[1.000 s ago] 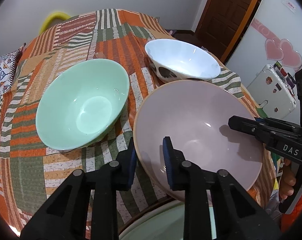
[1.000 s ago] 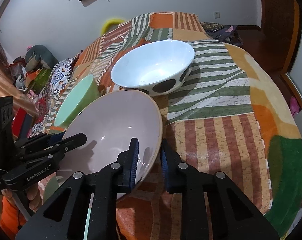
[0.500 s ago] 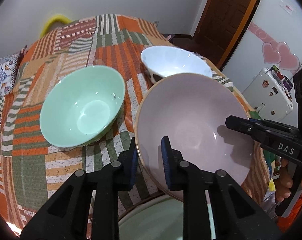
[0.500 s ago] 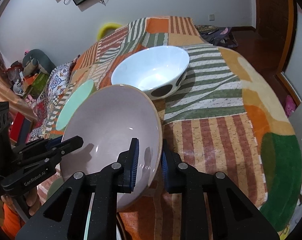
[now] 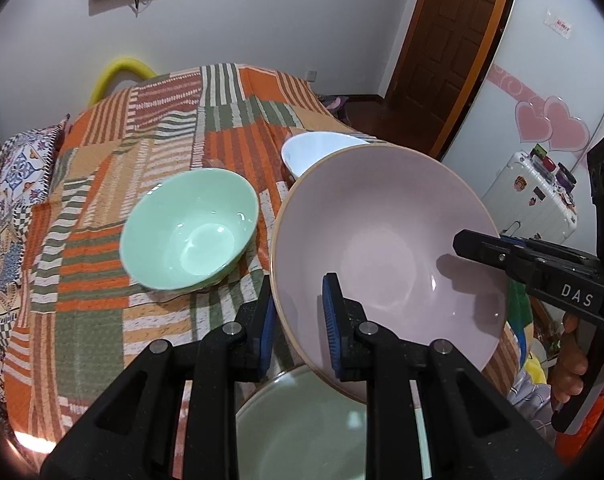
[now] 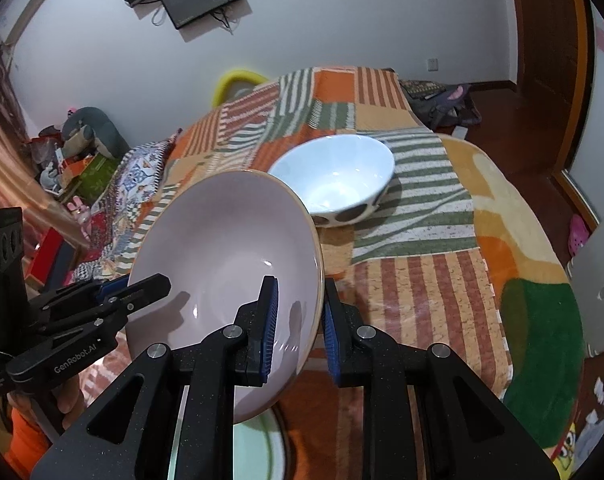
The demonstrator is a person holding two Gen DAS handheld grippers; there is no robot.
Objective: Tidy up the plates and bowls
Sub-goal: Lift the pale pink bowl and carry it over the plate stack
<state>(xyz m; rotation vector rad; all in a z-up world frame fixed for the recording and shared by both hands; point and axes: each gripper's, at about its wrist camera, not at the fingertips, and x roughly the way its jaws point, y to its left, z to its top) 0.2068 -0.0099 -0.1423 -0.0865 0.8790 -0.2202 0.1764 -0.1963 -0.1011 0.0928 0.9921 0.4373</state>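
the big bowl hangs above the bed, over a plate. a smaller bowl sits to its left, another bowl behind it.

A bed covered by a patchwork spread of orange, green and cream stripes carries 2 bowls. The mint-green bowl sits upright toward the near side; the white bowl with dark spots rests farther back, apart from it, on green-striped patches.
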